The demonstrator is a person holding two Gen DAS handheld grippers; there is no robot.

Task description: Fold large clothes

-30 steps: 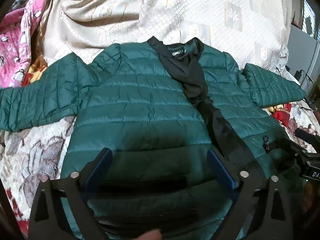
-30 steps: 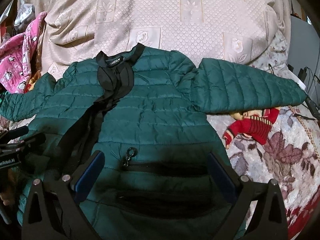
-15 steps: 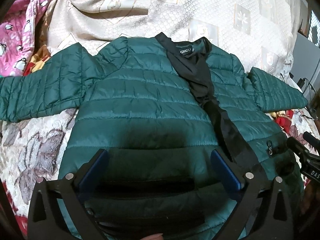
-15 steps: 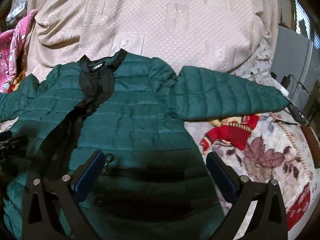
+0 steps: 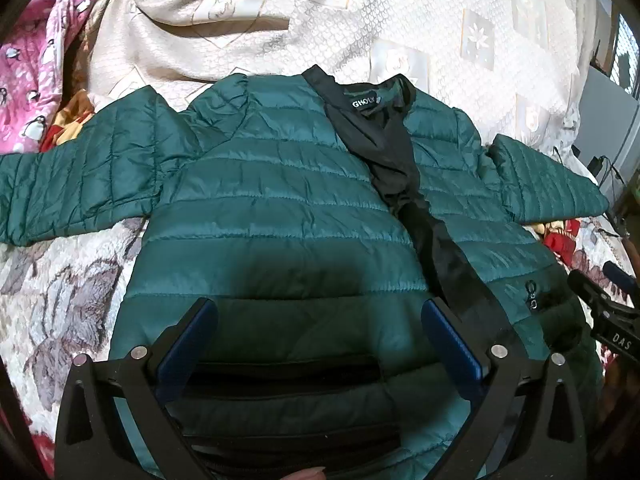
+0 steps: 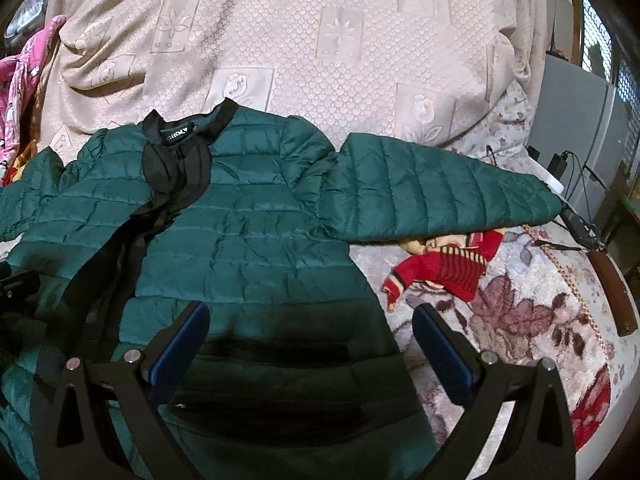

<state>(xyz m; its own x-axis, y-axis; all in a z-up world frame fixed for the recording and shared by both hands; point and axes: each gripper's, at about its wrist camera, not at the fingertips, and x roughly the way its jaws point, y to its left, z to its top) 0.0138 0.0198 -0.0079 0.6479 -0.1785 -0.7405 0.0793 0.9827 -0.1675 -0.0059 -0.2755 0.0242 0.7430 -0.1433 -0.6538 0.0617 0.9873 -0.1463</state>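
Observation:
A dark green quilted jacket lies flat and face up on the bed, sleeves spread to both sides, its black lining and collar showing down the open front. It also shows in the right wrist view. My left gripper is open and empty above the jacket's left front panel near the hem. My right gripper is open and empty above the right front panel's side edge. The right sleeve stretches out to the right. The right gripper's body shows at the left view's right edge.
A beige patterned blanket covers the back of the bed. A floral bedspread lies under the jacket. A small red knit garment lies below the right sleeve. Pink penguin-print cloth is at the far left. Cables and a grey cabinet stand at the right.
The left gripper has shifted a little left over the jacket. The right gripper has moved right, so its right finger now stands over the bedspread beyond the jacket's edge. Both stay open.

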